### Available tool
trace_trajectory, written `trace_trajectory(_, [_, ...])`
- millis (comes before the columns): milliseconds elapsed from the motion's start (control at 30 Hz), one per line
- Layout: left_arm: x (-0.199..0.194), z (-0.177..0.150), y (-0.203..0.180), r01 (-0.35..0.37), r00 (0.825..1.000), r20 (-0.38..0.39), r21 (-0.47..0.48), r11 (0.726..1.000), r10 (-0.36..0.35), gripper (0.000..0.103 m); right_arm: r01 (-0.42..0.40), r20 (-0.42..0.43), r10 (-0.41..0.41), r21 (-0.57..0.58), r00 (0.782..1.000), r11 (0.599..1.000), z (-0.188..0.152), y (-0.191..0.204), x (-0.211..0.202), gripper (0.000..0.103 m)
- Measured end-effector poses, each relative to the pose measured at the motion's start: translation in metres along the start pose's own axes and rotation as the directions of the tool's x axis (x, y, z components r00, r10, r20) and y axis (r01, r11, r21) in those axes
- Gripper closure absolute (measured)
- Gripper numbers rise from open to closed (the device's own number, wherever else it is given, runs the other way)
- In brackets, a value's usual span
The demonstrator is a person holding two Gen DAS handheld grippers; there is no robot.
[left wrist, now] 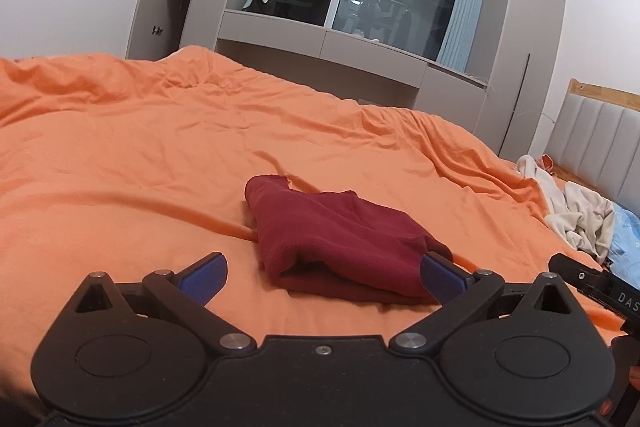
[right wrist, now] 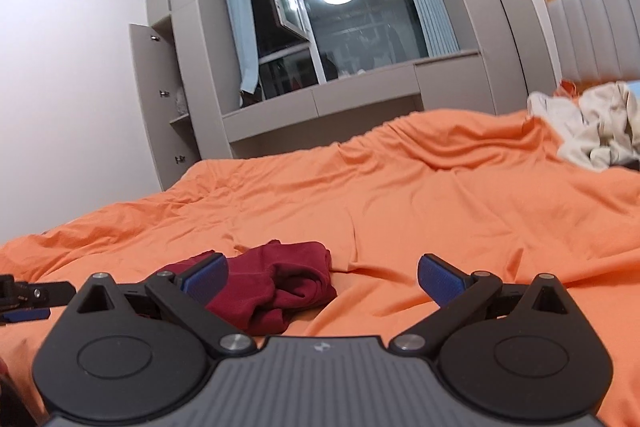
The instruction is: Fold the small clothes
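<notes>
Garment (left wrist: 340,243), dark red, lies on the orange bed cover (left wrist: 140,147), roughly mid-bed toward the near edge, already bundled into a compact multi-layer packet. Step in hand, as I judge it: fold mostly done, both tongs let go, checking or tidying the packet. Left tongs (left wrist: 323,277) spread wide, nothing held; the packet sits between the two blue pads, right pad touching or just overlapping its near corner, hard to tell which. Right tongs (right wrist: 323,281) also spread wide, empty; garment sits at their left pad, partly behind it, not pinched.

Look of the cloth: soft knit, thick stacked edge on the near side, one loose flap sticking up at the far left end, layers rumpled rather than flat from the right wrist view. Looks limp, would likely slump if lifted by one corner.

Next move likely calls for tucking or flattening that loose flap, or pinching the whole stack through all layers to set it aside. Pile of pale clothes (left wrist: 576,215) waits near the headboard (left wrist: 600,131) end of the bed, well apart.
</notes>
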State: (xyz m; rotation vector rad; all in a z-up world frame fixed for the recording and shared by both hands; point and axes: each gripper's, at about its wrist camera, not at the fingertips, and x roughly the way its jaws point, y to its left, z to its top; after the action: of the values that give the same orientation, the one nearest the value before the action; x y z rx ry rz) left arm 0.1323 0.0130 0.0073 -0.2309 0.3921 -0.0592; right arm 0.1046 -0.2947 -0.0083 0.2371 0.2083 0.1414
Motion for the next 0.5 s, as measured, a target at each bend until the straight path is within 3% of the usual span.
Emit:
trace_trajectory(300, [-0.047,-0.013,-0.013,-0.006,0.999,0.043,0.052,0.999,0.003,0.001,-0.036,0.034,0.039,-0.078,0.999,0.996,-0.006,0.019,-0.047,0.000])
trace_trajectory(500, [-0.075,-0.030,-0.014,-0.021,0.998,0.063,0.068,0.997,0.017,0.001,-0.018,0.057,0.024,-0.104,0.998,0.994,-0.015,0.029,-0.072,0.000])
